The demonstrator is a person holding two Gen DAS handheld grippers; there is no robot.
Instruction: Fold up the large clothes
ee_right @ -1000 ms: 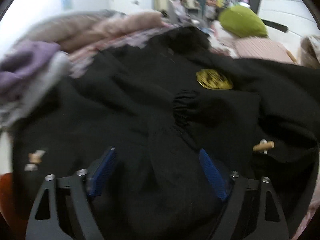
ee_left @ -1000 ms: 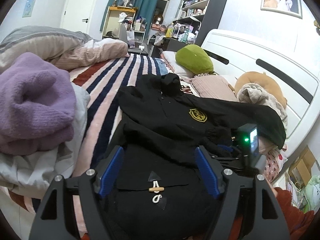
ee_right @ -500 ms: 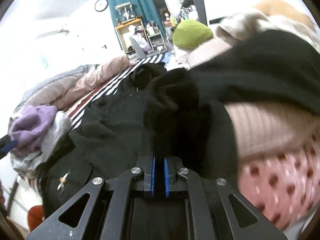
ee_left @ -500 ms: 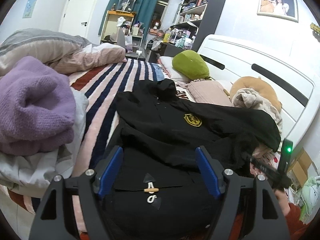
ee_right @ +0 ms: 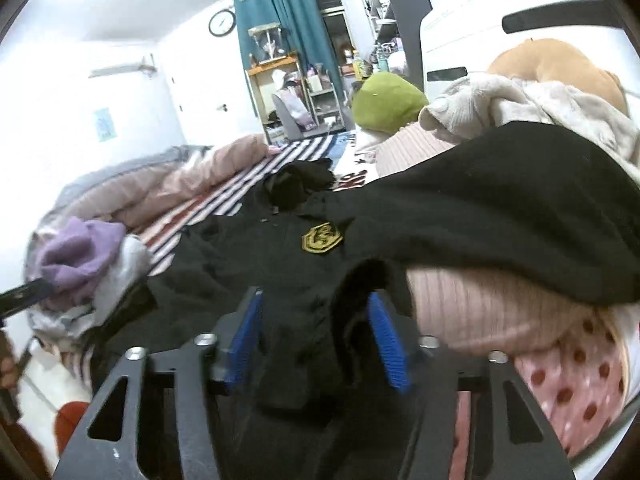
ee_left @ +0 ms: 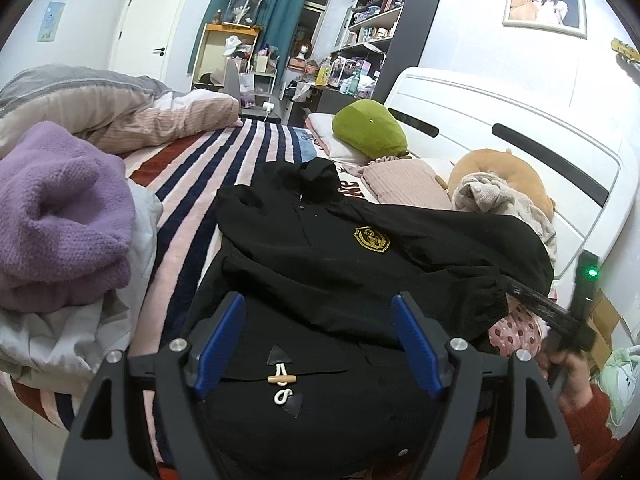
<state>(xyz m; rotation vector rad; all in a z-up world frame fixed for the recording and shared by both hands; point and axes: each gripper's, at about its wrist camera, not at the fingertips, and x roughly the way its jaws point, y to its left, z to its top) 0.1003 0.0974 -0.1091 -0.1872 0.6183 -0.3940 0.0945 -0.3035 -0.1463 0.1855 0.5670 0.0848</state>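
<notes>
While spread over the striped bed, black coat (ee_left: 320, 264): front up, gold badge (ee_left: 371, 238) on the chest, hood toward the pillows.
Sleeve (ee_left: 460, 236): draped across the coat's right side, over a ribbed pink cushion (ee_right: 476, 304); cuff end near the right hand-held gripper.
Toggle (ee_left: 282, 379): wooden, on a white cord loop, low on the coat, between the left fingers in the left view.
Left hand-held gripper (ee_left: 318, 344): spread wide, blue pads (ee_left: 219, 344) well apart, nothing held, over the coat's lower part.
Right hand-held gripper (ee_right: 316, 340): parted about halfway, black cloth lying between the pads (ee_right: 386, 346); whether touching the cloth, cannot tell.
Bed (ee_left: 224, 160): striped cover in pink, navy and red.
Beside the coat: purple knit (ee_left: 60, 216) heaped on grey cloth at the left; green plush (ee_left: 370, 130), tan plush (ee_left: 504, 172) and a cream garment (ee_left: 492, 196) by the white headboard (ee_left: 520, 120).
</notes>
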